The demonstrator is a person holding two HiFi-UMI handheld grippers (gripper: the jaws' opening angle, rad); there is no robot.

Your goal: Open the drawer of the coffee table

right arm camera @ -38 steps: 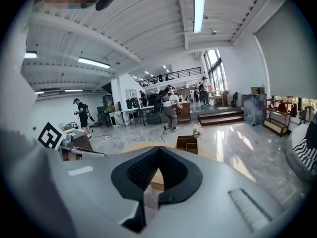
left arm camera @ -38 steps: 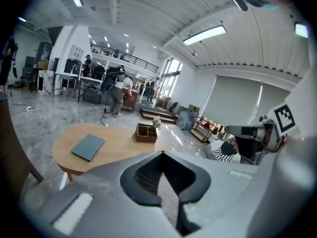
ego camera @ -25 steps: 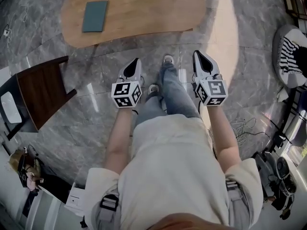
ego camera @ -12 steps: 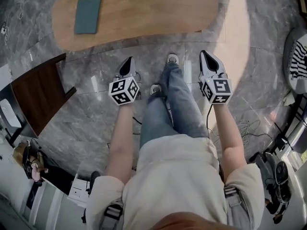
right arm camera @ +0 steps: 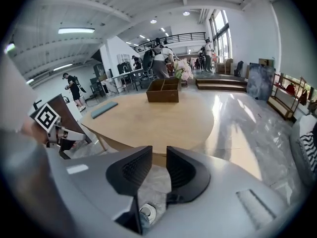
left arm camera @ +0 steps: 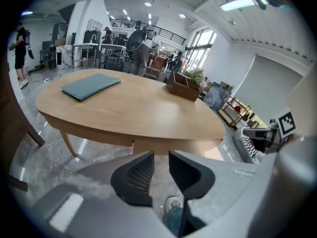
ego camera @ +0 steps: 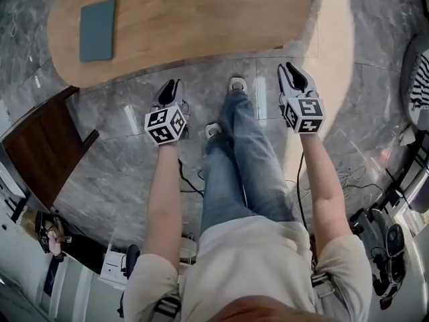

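Teal book (ego camera: pixel 98 20) lies apart from wooden box (left arm camera: pixel 184 86).

Top: a pale short-sleeved shirt (ego camera: pixel 261 260) is worn (grey straps are seen at both sides).
Legs: blue jeans (ego camera: pixel 234 166) are worn.
Feet: white shoes (ego camera: pixel 236 84) are worn.
Left gripper (ego camera: pixel 171 87): grey shell, black ribbed pads (left arm camera: pixel 141 175), white cube (ego camera: pixel 165 125) printed with black squares.
Right gripper (ego camera: pixel 293 70): built alike; a thin black cable (ego camera: pixel 299 193) is trailed.
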